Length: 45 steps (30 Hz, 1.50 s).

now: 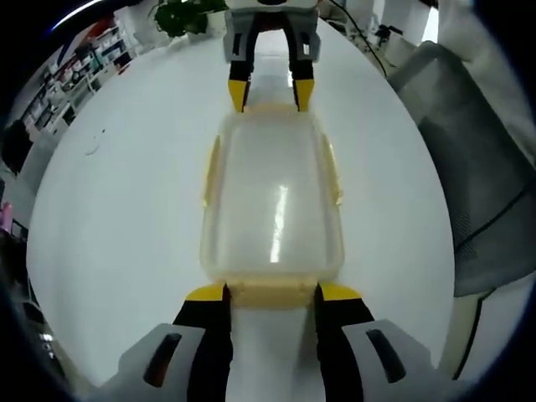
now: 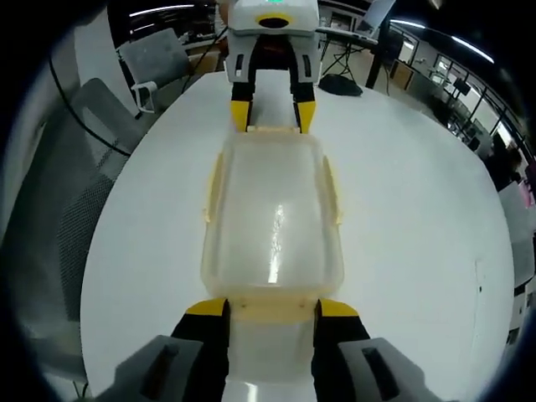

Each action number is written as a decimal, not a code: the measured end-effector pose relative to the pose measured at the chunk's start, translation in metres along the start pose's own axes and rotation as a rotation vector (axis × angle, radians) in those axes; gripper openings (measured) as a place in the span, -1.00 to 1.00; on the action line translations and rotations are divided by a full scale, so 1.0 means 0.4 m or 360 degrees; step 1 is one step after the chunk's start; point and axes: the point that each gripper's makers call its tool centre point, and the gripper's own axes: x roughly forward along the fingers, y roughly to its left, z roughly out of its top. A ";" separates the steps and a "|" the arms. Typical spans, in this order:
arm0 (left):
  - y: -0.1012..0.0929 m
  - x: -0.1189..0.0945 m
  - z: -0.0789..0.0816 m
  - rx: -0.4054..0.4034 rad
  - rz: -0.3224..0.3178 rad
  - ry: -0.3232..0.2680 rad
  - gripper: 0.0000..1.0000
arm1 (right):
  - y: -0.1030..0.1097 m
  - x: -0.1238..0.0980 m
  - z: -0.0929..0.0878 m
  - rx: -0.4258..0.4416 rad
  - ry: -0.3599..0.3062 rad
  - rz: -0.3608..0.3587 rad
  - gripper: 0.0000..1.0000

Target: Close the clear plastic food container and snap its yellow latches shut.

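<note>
The clear plastic container [image 1: 272, 201] lies lid-down-closed on the white table [image 1: 126, 218], lengthwise between my two grippers. Pale yellow side latches [image 1: 211, 172] lie flat against its long edges. In the left gripper view my left gripper [image 1: 271, 293] holds the near yellow end latch [image 1: 270, 295] between its jaws, which press on the latch's two ends. My right gripper [image 1: 270, 92] grips the far end latch [image 1: 270, 107] the same way. The right gripper view mirrors this: right gripper [image 2: 270, 308] on the near latch [image 2: 270, 311], left gripper [image 2: 271, 115] at the far end.
A grey mesh office chair [image 1: 477, 167] stands by the table's edge, also seen as the chair [image 2: 59, 218] in the right gripper view. A potted plant [image 1: 186, 15] and shelves [image 1: 79, 71] lie beyond the table. Desks and a second chair [image 2: 155, 59] stand in the background.
</note>
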 end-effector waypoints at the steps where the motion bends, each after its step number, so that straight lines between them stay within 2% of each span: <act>1: -0.001 -0.003 -0.002 0.0007 0.0005 0.0005 -0.27 | 0.000 -0.004 0.005 -0.0007 -0.0007 -0.0004 -0.27; 9: -0.010 -0.059 0.013 -0.0018 0.0010 0.0002 -0.27 | 0.010 -0.056 0.038 0.0001 -0.0061 0.0023 -0.27; 16: -0.030 -0.121 0.063 -0.0034 -0.0025 -0.0008 -0.27 | 0.027 -0.122 0.050 0.0000 -0.0093 0.0054 -0.28; 27: -0.039 -0.179 0.128 -0.0002 -0.0003 -0.0010 -0.27 | 0.047 -0.218 0.056 0.0007 -0.0115 0.0021 -0.27; 32: -0.041 -0.190 0.175 -0.0005 -0.0002 -0.0032 -0.27 | 0.053 -0.255 0.027 0.0012 -0.0113 0.0005 -0.27; 45: -0.039 -0.174 0.295 0.0040 0.0014 -0.0042 -0.27 | 0.061 -0.334 -0.063 0.0025 -0.0090 -0.0047 -0.27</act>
